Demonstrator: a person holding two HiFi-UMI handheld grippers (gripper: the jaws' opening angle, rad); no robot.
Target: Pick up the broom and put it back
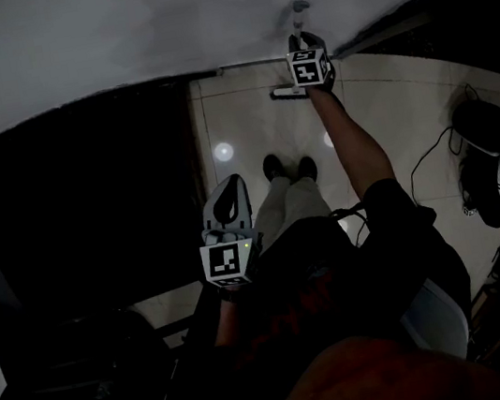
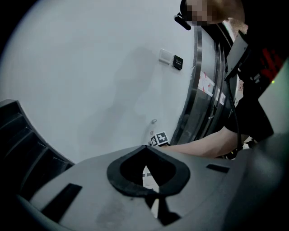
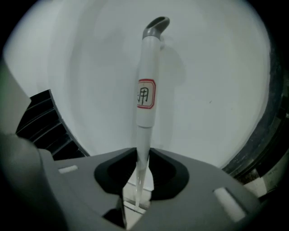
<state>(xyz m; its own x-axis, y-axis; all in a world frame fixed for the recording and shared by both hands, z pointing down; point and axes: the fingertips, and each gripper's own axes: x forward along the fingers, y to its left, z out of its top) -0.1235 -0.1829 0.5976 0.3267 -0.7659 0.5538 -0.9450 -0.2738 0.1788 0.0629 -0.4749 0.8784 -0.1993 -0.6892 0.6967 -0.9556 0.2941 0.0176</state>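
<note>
The broom stands upright against the white wall (image 3: 216,81). Its white handle (image 3: 145,90), with a grey hooked cap and a red-framed label, runs down between the jaws of my right gripper (image 3: 143,155). The black pads press on the thin lower shaft from both sides. In the head view the right gripper (image 1: 304,43) is stretched out to the wall, with the handle's top (image 1: 299,13) just beyond it and a pale broom head (image 1: 287,92) on the floor. My left gripper (image 1: 231,184) hovers near my body, jaws together and holding nothing (image 2: 145,148).
A large dark mass (image 1: 89,202) fills the left of the head view, with a black chair (image 1: 80,375) below it. Cables and dark bags (image 1: 494,153) lie on the tiled floor at the right. A metal door frame (image 2: 198,90) and a wall switch (image 2: 171,58) are right of the broom.
</note>
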